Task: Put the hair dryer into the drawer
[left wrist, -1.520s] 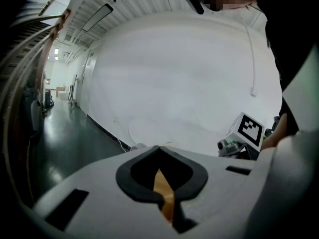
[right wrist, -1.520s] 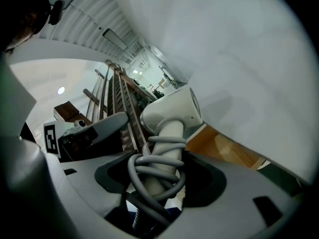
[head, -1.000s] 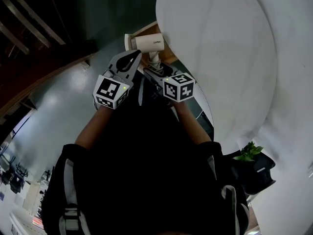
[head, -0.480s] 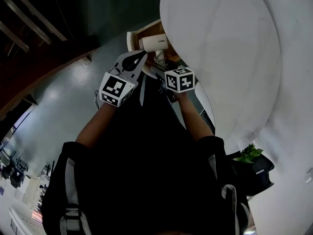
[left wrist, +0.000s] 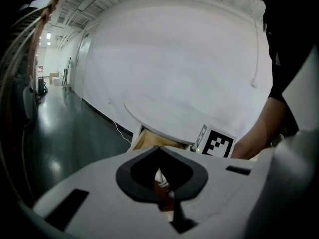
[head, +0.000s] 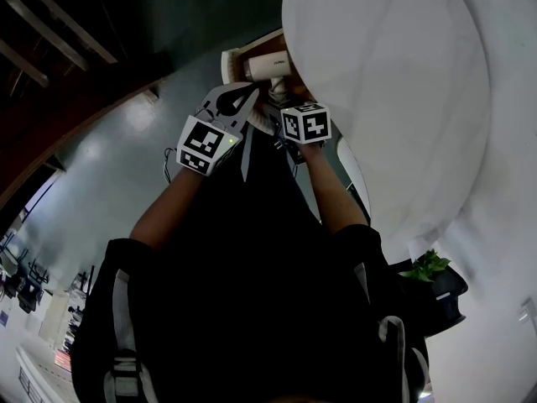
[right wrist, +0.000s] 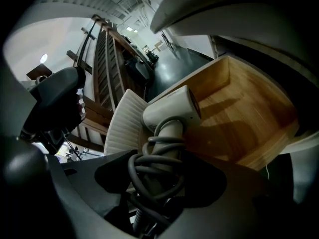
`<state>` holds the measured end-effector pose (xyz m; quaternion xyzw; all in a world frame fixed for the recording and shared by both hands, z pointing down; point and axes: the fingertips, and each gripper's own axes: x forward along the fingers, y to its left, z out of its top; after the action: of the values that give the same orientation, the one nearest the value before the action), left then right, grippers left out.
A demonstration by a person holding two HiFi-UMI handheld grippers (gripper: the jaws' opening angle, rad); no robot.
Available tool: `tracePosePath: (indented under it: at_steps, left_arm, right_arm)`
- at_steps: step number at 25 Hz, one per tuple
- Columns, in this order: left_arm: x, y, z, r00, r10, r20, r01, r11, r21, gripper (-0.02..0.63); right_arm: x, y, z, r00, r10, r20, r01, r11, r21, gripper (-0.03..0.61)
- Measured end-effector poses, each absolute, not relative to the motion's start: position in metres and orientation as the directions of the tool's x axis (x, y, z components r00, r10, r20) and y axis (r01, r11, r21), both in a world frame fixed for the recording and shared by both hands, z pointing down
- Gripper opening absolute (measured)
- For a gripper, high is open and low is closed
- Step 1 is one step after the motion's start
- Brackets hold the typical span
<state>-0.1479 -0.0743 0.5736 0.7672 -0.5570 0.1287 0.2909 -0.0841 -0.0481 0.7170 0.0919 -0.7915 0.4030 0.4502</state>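
Note:
The white hair dryer (head: pixel 268 64) hangs over the open wooden drawer (head: pixel 252 49), which sticks out from under the round white table (head: pixel 386 99). In the right gripper view its barrel (right wrist: pixel 172 114) lies above the drawer's bare wooden bottom (right wrist: pixel 244 118). A grey cord (right wrist: pixel 157 168) is wound round the handle. My right gripper (right wrist: pixel 159 176) is shut on that wrapped handle. My left gripper (head: pixel 245 97) is beside the dryer on its left, jaw tips together and nothing between them. In its own view the left gripper (left wrist: pixel 160 151) points at the drawer under the table edge.
The drawer's ribbed white front (right wrist: pixel 124 128) faces me. A dark glossy floor (head: pixel 101 166) spreads to the left. A potted plant (head: pixel 428 263) stands at the lower right. Wooden slats (right wrist: pixel 107 49) rise behind the drawer. A white cable (left wrist: pixel 119 128) runs along the wall base.
Both grippers have sunk and tipped downward towards the drawer, the right one carrying the hair dryer closer over it. The jaws look unchanged.

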Motion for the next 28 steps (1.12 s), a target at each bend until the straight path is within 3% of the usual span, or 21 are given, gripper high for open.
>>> tracePosePath:
  at_steps: [20,28]
  left_arm:
    - [-0.151,-0.075,0.584,0.368,-0.762,0.534,-0.919,-0.209,0.335,0.008]
    - [-0.152,-0.069,0.583,0.364,-0.763,0.534,-0.919,-0.202,0.338,0.008]
  right_arm:
    - [-0.081,-0.048,0.753,-0.294,0.19,0.937,-0.452,0.836,-0.312,0.295]
    - [-0.092,-0.053,0.757,-0.306,0.203,0.93,-0.445,0.833,-0.328,0.301]
